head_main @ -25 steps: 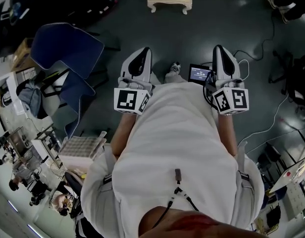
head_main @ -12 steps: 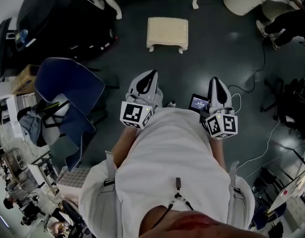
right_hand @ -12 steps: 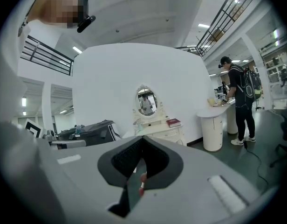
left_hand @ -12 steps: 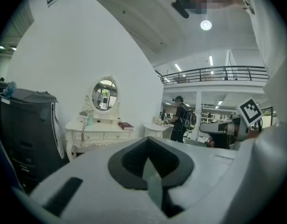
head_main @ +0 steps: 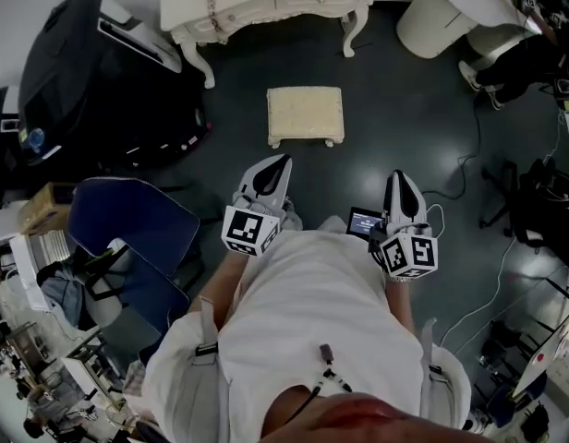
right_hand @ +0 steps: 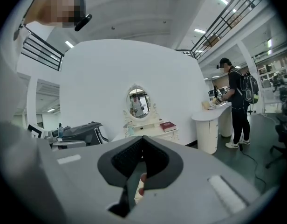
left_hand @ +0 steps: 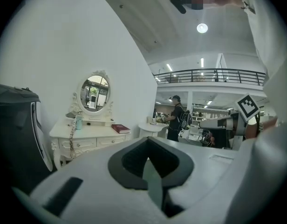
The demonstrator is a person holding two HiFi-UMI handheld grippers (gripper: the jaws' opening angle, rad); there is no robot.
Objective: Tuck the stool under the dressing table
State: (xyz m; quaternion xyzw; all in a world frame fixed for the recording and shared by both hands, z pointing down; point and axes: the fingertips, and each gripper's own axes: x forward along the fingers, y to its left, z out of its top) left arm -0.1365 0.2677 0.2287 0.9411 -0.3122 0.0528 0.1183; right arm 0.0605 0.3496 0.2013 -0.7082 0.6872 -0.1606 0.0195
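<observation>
A cream padded stool point(head_main: 305, 115) stands on the dark floor, in front of the white dressing table point(head_main: 266, 7) and apart from it. Both of my grippers are held out level at waist height, short of the stool. The left gripper point(head_main: 277, 164) is shut with nothing in it, and so is the right gripper point(head_main: 396, 179). In the left gripper view the dressing table point(left_hand: 85, 135) carries an oval mirror point(left_hand: 94, 93) and a red book point(left_hand: 120, 129) beyond the shut left gripper point(left_hand: 151, 149). The right gripper view shows the dressing table point(right_hand: 150, 129) straight ahead of the right gripper point(right_hand: 141, 146).
A large black reclining chair point(head_main: 95, 77) stands left of the stool, and a blue chair point(head_main: 127, 224) sits nearer on the left. A round white table point(head_main: 446, 7) with a person beside it point(right_hand: 237, 107) is at the right. Cables point(head_main: 474, 169) trail over the floor on the right.
Both grippers have moved forward toward the stool with the person. The stool has slid down the head view and the dressing table has come into sight.
</observation>
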